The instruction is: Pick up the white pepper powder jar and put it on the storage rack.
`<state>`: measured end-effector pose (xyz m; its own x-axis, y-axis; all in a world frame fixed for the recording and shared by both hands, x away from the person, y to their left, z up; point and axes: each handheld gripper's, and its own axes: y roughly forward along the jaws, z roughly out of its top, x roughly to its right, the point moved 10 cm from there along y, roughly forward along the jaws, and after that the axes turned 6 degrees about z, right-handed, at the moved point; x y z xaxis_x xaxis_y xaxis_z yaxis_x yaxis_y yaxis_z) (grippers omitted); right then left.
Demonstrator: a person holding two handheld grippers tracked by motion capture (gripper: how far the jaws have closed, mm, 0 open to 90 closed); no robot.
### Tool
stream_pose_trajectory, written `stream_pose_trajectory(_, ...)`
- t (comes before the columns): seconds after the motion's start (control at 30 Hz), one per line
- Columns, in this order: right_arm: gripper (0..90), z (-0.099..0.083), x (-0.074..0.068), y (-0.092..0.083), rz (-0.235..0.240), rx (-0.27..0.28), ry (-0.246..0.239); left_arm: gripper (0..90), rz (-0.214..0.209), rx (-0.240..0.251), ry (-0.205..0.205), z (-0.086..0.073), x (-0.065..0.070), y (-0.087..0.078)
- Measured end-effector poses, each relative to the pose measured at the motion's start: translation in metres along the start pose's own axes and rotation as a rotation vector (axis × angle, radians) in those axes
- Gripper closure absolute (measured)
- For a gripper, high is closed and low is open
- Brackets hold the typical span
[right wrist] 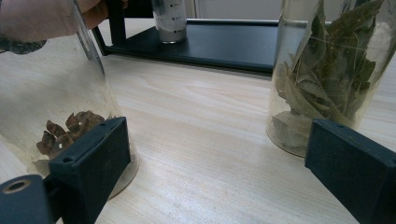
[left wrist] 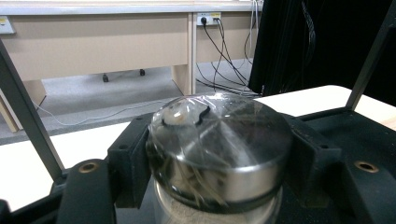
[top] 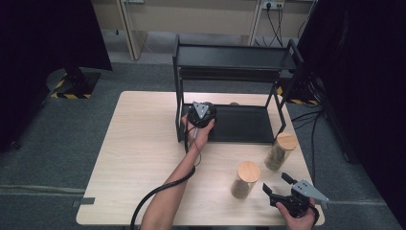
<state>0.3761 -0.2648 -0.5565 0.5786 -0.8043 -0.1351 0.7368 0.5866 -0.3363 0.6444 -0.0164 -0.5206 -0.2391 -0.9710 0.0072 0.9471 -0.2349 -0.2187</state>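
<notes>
A glass jar with a shiny metal lid [left wrist: 219,140] and pale powder inside stands on the lower shelf [top: 244,125] of a black rack. My left gripper [top: 201,115] reaches over that shelf's left end, its pads [left wrist: 133,161] pressed against both sides of the lid. The same jar [right wrist: 169,21] appears far off in the right gripper view. My right gripper [top: 276,184] is open near the table's front right corner, with bare table between its jaws. A wooden-lidded jar of brown pieces [top: 246,178] stands just left of it and a jar of dried leaves [top: 280,151] beyond it.
The black two-tier rack [top: 234,58] takes up the back middle of the wooden table [top: 139,143]. Its upright posts [left wrist: 28,126] flank the left gripper. Cables run across the floor at the right, and dark curtains hang on both sides.
</notes>
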Motion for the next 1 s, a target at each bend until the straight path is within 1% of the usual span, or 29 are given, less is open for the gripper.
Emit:
stream_pose_trajectory(0.2, 7.0, 0.0, 0.0, 0.0, 0.001, -0.002, -0.001, 31.7, 0.002, -0.005, -0.005, 0.0, -0.001, 0.0)
stream_pose_trajectory(0.4, 7.0, 0.0, -0.001, 0.0, 0.001, -0.004, -0.002, 21.8, 0.005, -0.011, -0.018, 0.0, -0.002, 0.0)
stream_pose_trajectory(0.5, 7.0, 0.0, -0.001, 0.0, 0.002, -0.005, -0.002, 18.0, 0.014, -0.014, -0.01, 0.002, -0.001, -0.002)
stream_pose_trajectory(0.63, 7.0, 0.0, -0.001, 0.0, 0.002, -0.005, -0.002, 16.0, 0.019, -0.012, -0.013, 0.004, 0.002, -0.004)
stream_pose_trajectory(0.77, 6.9, 0.0, -0.001, 0.0, 0.001, -0.005, -0.002, 15.0, 0.033, -0.012, 0.002, 0.006, 0.003, -0.007)
stream_pose_trajectory(0.93, 6.9, 0.0, -0.001, 0.0, 0.002, -0.006, -0.001, 14.3, 0.044, -0.008, -0.004, 0.006, 0.003, -0.012)
stream_pose_trajectory(1.0, 6.9, 0.0, -0.001, 0.0, 0.002, -0.005, -0.001, 14.1, 0.042, -0.012, -0.004, 0.005, 0.003, -0.014)
